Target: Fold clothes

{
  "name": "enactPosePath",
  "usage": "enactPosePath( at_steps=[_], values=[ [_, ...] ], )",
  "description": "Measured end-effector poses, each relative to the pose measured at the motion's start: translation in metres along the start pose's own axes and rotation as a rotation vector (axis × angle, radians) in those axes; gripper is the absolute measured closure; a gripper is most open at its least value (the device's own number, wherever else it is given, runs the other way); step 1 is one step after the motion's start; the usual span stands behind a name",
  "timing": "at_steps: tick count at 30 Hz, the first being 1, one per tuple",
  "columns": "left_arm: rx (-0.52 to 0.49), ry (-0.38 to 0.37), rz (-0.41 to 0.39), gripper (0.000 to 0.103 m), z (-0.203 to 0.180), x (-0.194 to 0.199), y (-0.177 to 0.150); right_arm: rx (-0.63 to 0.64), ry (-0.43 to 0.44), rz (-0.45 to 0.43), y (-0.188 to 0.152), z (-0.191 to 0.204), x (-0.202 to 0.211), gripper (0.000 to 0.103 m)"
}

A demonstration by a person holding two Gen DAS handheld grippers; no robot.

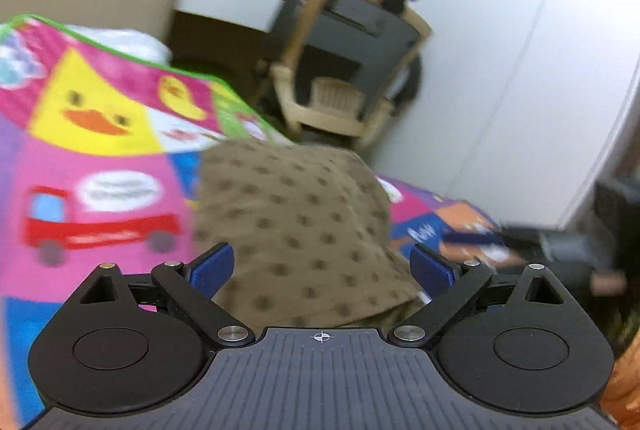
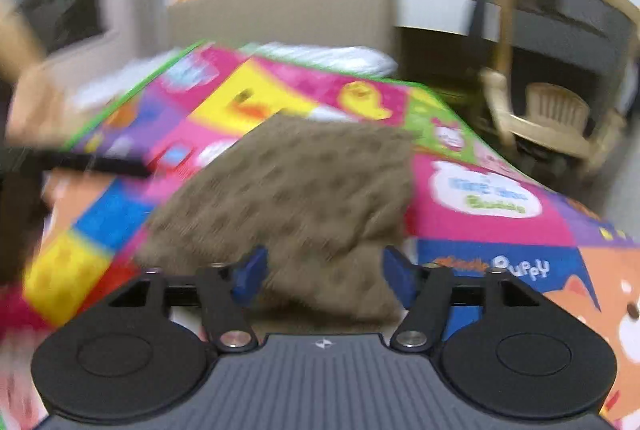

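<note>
Nearest each lens, both claws stood spread wide with blue pads apart: the left gripper [image 1: 322,268] and the right gripper [image 2: 324,276] each had brown dotted cloth showing between the pads, yet neither pad visibly pinched it, so whether either had any hold could not be told for certain; both looked empty. Beyond them, at twelve o'clock in both views, the brown dotted garment [image 1: 296,213] lay in a compact, roughly rectangular bundle on the cartoon-printed play mat [image 1: 92,165], its near edge bulging at the right wrist view's six o'clock. That shape fitted either a fold already made and let go or a bundle about to be gripped for a further fold. Risk, as judged: motion blur in both views suggested quick movement; pads closing on only the top layer would drag the bundle open, and a one-sided pull would skew the edges. Farther off, at two o'clock, a plastic chair [image 1: 332,101] stood under a desk [image 1: 360,1], clear of the work.
</note>
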State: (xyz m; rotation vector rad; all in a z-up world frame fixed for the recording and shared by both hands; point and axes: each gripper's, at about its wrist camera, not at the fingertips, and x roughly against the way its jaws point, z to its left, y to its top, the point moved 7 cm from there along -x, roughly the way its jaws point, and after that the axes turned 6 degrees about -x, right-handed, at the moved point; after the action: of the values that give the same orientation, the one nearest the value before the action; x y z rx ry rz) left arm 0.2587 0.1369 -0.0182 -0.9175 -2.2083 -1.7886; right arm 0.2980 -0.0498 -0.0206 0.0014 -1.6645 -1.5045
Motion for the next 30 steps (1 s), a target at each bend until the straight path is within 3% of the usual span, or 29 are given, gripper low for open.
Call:
enactPosePath(
  at_steps=[3, 4, 6, 9, 12, 15, 20, 21, 25, 28, 30],
  values=[
    [-0.040, 0.072, 0.129, 0.005, 0.006, -0.031, -0.026, -0.097, -0.018, -0.022, 0.021, -0.019, -0.013, 0.025],
    [-0.054, 0.103, 0.172, 0.005, 0.009, -0.040, -0.035, -0.130, -0.025, -0.030, 0.028, -0.026, -0.017, 0.016],
    [-0.071, 0.099, 0.161, 0.004, 0.010, -0.039, -0.041, -0.180, -0.045, -0.043, 0.042, -0.038, -0.027, 0.011],
    [-0.051, 0.078, 0.158, 0.004, 0.010, -0.035, -0.044, -0.120, -0.142, -0.041, 0.057, -0.048, -0.060, 0.011],
    [-0.030, 0.102, 0.147, 0.004, 0.017, -0.026, -0.041, -0.027, -0.227, 0.017, 0.051, -0.051, -0.101, 0.011],
    [0.002, 0.097, 0.093, 0.004, 0.023, -0.003, -0.029, 0.020, -0.326, 0.108, 0.025, -0.067, -0.123, 0.011],
    [-0.002, 0.062, -0.022, 0.004, 0.007, 0.024, 0.003, 0.027, -0.422, 0.097, 0.000, -0.095, -0.086, 0.011],
    [-0.008, 0.054, -0.043, 0.004, 0.003, 0.027, 0.009, 0.017, -0.404, 0.077, -0.002, -0.095, -0.074, 0.011],
    [-0.031, 0.070, -0.003, 0.004, 0.003, 0.008, 0.004, -0.046, -0.263, 0.013, -0.003, -0.076, -0.041, 0.011],
    [-0.030, 0.106, 0.039, 0.004, 0.011, -0.002, -0.007, -0.002, -0.203, 0.018, -0.008, -0.053, -0.048, 0.009],
    [-0.028, 0.130, 0.067, 0.003, 0.016, -0.009, -0.015, 0.034, -0.218, 0.055, -0.016, -0.046, -0.065, 0.009]
  ],
)
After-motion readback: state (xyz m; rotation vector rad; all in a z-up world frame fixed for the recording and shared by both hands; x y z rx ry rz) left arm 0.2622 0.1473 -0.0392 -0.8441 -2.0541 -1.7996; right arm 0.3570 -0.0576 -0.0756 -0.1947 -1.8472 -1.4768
